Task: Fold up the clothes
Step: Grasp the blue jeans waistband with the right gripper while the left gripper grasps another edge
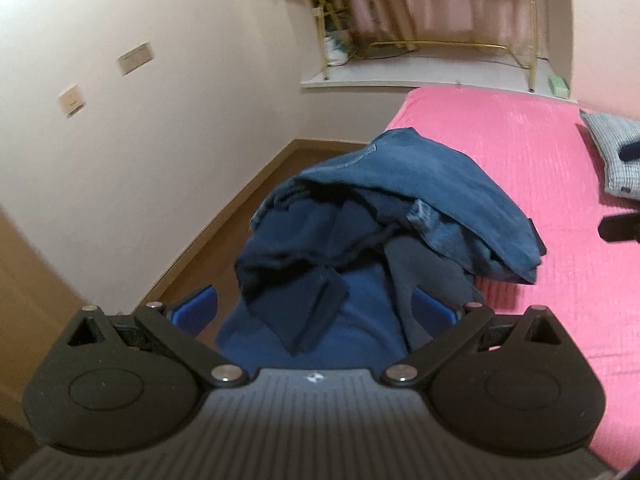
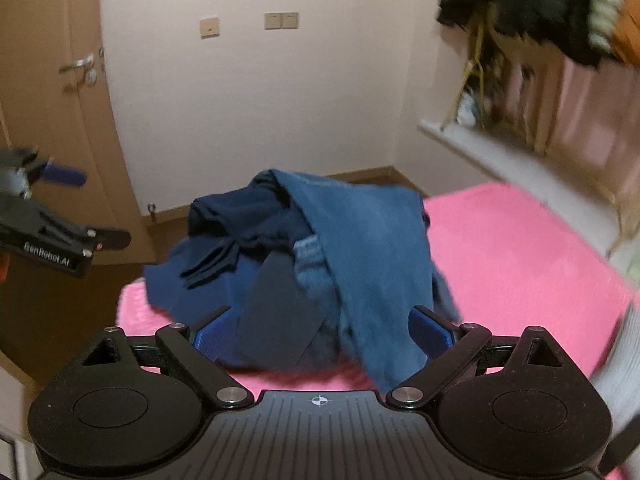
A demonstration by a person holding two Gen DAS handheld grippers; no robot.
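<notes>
Now: heap of blue clothes (image 1: 384,216) on pink bed (image 1: 540,184), at bed's corner nearest wooden floor (image 1: 248,216). Lighter blue piece draped over top of heap, darker navy pieces under and in front. Left tongs (image 1: 316,312) spread wide, blue fingers (image 1: 198,306) either side of heap, cloth bunched between them. Right tongs (image 2: 320,332) spread too, flanking heap. Grey checked cloth (image 1: 616,152) on bed, well apart from heap.
</notes>
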